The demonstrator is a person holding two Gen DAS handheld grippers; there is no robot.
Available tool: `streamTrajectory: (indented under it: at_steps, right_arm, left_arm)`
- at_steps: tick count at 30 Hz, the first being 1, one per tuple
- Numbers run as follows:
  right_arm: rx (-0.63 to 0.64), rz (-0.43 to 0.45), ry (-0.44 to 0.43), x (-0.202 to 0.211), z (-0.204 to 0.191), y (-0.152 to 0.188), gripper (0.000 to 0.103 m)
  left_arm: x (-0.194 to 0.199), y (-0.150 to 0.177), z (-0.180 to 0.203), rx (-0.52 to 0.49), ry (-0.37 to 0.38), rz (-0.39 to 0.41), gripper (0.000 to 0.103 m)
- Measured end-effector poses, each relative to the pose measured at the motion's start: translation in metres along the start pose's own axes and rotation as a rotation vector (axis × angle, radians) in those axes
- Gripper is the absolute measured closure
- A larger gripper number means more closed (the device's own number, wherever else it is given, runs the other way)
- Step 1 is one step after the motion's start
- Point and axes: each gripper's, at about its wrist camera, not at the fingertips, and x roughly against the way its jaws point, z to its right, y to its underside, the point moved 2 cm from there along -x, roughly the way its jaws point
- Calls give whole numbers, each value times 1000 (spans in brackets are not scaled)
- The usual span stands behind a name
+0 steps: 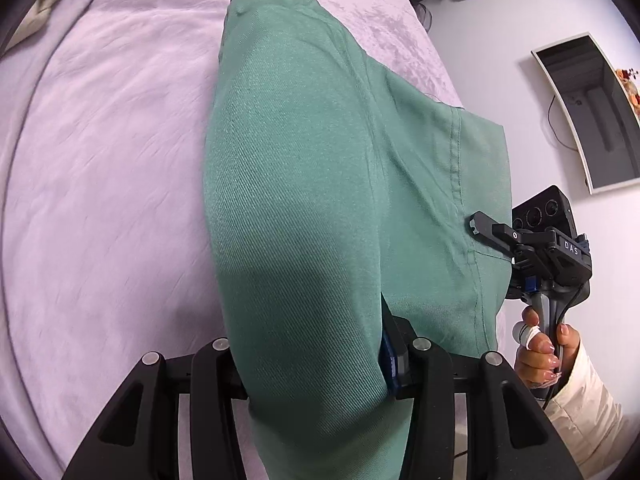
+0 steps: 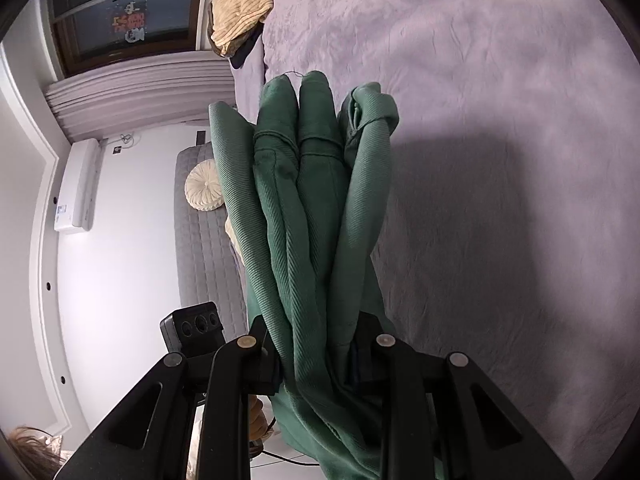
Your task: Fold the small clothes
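Lilac bedspread [image 1: 100, 160] lies under the green garment [image 1: 300, 200], which I hold lifted between my left hand-held gripper [image 1: 316, 364] and right hand-held gripper [image 2: 316, 360], each clamped on one edge, its long axis running away toward the bed's far side.

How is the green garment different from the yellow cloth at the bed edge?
The green garment is lifted and gripped by the right gripper and the left gripper; the yellow cloth lies untouched in a heap. The green one has a fine diagonal weave, the yellow one broad ribs. Both are soft fabric.
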Motion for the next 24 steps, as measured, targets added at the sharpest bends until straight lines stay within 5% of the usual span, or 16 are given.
streamTrajectory:
  at_steps: [7, 11, 16, 18, 20, 24]
  right_arm:
    - [-90, -34, 31, -57, 31, 81, 77]
    - [-119, -20, 225, -70, 46, 89, 72]
    - [71, 114, 517, -41, 3, 83, 61]
    - [149, 169, 561, -32, -19, 78, 67]
    - [238, 177, 556, -34, -43, 72, 93]
    - [367, 93, 609, -63, -58, 73, 93]
  left_arm:
    - [23, 78, -60, 34, -56, -68, 56]
    - [13, 106, -90, 80, -126, -111, 53]
    - [51, 129, -96, 52, -146, -38, 52]
    - [67, 140, -95, 21, -164, -15, 52]
    - [77, 148, -88, -19, -174, 2, 52]
    - [77, 159, -74, -93, -107, -34, 52]
